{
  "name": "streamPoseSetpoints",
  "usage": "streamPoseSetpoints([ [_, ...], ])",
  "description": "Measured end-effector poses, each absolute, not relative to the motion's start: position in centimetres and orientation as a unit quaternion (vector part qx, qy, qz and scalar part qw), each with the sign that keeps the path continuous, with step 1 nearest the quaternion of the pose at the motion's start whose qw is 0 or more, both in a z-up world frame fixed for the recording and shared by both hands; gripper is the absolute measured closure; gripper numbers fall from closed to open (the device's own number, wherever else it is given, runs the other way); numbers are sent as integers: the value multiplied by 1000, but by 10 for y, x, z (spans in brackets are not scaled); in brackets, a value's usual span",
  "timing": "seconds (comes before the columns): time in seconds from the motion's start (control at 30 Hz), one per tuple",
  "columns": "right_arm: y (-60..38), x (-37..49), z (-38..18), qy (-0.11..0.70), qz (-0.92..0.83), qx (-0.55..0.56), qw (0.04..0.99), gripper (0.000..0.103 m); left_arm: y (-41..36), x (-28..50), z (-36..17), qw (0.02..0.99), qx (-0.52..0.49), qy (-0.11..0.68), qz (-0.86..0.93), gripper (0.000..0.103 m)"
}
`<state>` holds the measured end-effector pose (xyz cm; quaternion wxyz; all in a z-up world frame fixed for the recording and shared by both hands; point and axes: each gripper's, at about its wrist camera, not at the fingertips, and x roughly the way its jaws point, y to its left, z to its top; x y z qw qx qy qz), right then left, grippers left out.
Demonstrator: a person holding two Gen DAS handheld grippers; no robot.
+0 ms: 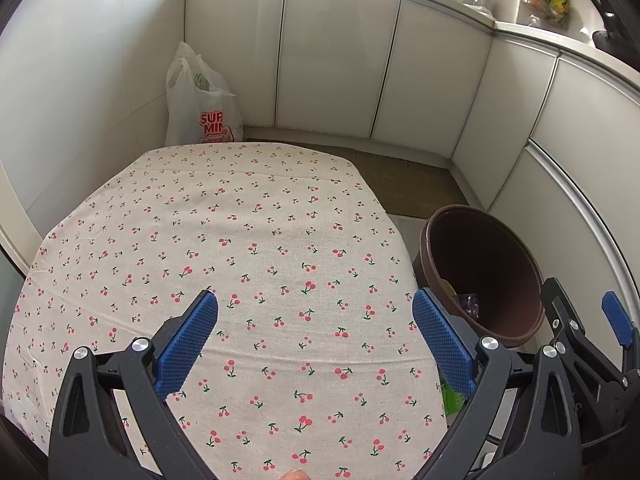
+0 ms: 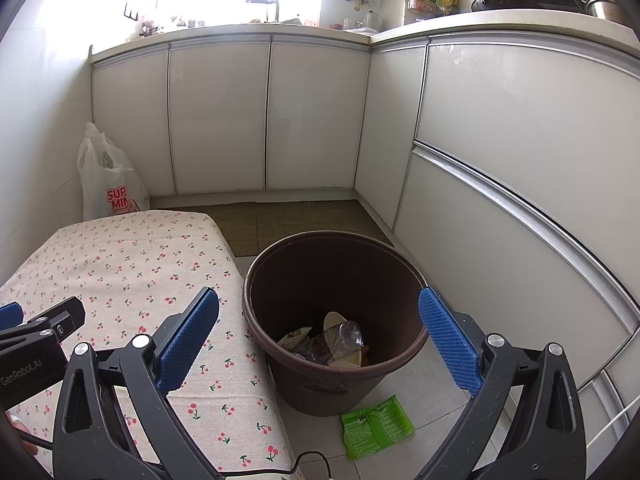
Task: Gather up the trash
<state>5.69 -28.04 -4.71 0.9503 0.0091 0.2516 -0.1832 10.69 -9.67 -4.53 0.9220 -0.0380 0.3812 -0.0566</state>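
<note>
Brown plastic bin stands on the floor beside the cherry-print surface, holding a clear bottle and half-hidden scraps. A green wrapper lies on the tiles at its base. Left gripper and right gripper both gape wide, empty.

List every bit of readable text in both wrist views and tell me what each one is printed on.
"SUP" over "MIN", red letters cut off by folds: white plastic bag on the floor against the cabinets.
"GenRobot.AI": black body of the left tool, seen in the right wrist view.
Green wrapper on the floor by the brown bin: white print, too small to read.
Packets on the counter shelf: too blurred to read.
</note>
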Motion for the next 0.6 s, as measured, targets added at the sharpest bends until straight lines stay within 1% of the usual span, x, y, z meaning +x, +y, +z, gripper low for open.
streamPoseSetpoints([
  [0.6,-281,57,-47,252,-183,9,950,7,-97,109,-50,919,-39,389,-54,8],
])
